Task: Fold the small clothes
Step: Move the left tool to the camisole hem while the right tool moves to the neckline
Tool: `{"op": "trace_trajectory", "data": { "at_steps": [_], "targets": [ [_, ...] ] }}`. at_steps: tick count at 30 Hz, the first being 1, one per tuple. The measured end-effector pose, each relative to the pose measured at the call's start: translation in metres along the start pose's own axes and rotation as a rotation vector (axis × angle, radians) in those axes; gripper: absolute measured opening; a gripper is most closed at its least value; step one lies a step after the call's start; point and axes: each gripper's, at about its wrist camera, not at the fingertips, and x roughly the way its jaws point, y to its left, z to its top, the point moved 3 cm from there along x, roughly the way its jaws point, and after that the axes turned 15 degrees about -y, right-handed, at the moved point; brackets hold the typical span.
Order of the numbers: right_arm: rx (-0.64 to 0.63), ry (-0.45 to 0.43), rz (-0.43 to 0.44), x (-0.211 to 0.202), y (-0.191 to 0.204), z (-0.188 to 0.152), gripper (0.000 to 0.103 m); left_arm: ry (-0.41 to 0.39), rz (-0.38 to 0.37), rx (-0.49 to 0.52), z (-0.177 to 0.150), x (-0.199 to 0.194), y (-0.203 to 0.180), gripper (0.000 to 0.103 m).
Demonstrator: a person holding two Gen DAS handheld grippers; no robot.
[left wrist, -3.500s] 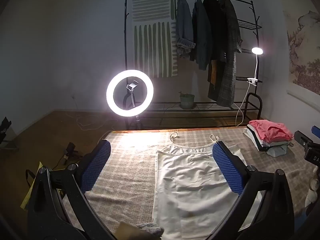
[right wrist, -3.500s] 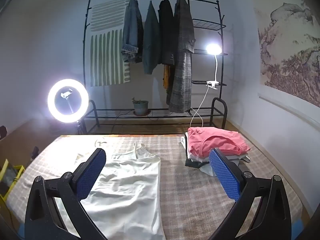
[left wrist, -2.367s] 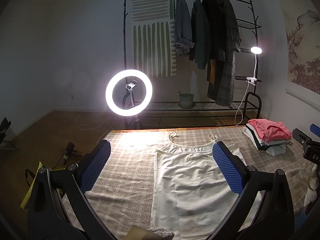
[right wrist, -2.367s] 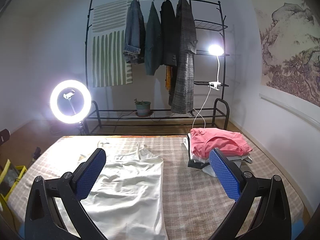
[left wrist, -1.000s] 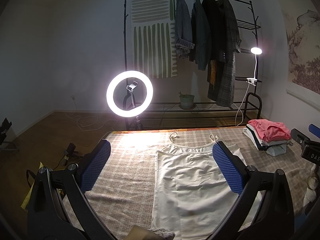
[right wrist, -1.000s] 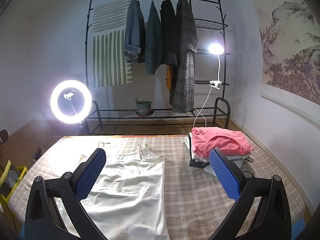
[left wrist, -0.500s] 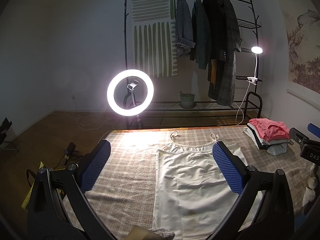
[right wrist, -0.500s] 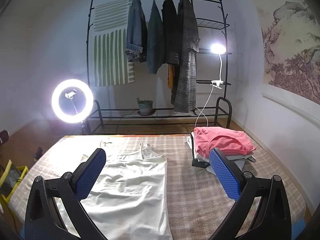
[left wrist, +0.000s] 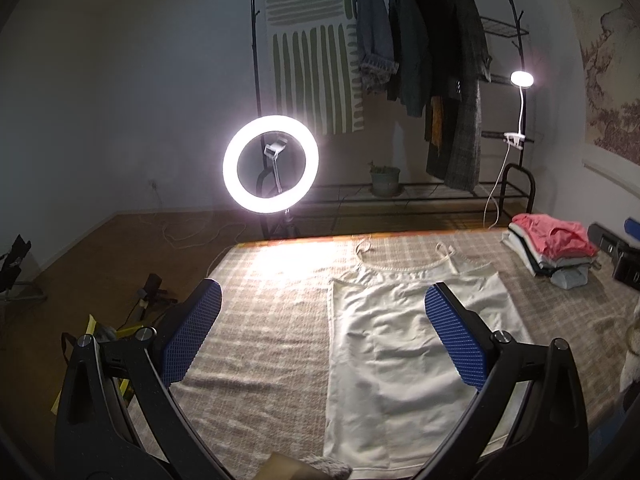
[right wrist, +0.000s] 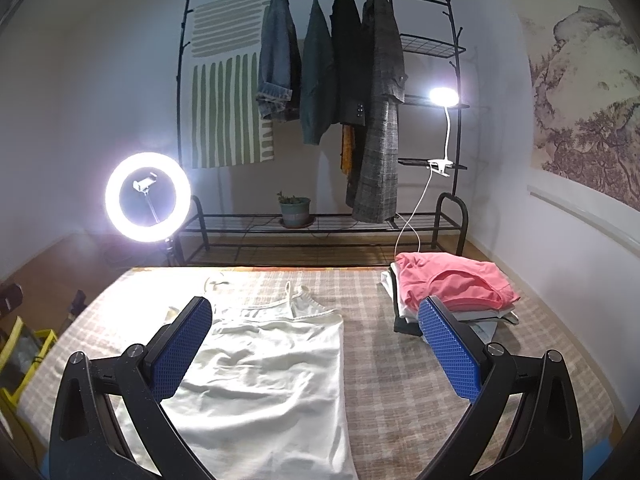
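Right of camisole (right wrist: 264, 368), seemingly bare cloth (right wrist: 380, 380).

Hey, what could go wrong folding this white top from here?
1. The thin straps lie loose at the top edge of the white top; they might tangle or stick out of the fold.
2. The fabric already shows wrinkles, so folding now could trap creases.
3. The folded stack sits close on the right; a wide sweep by the open right hand-held gripper might topple it.
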Motion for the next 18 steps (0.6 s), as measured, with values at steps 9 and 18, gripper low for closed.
{"op": "trace_trajectory", "data": {
  "at_steps": [9,18],
  "targets": [
    [-0.006,0.023,0.023,0.019,0.021,-0.005,0.103,0.144,-0.028,-0.027,-0.049,0.019,0.009,0.103],
    [-0.059,0.063,0.101,0.055,0.057,-0.013,0.102,0.401,-0.121,-0.12,-0.126,0.033,0.006,0.087]
  ]
}}
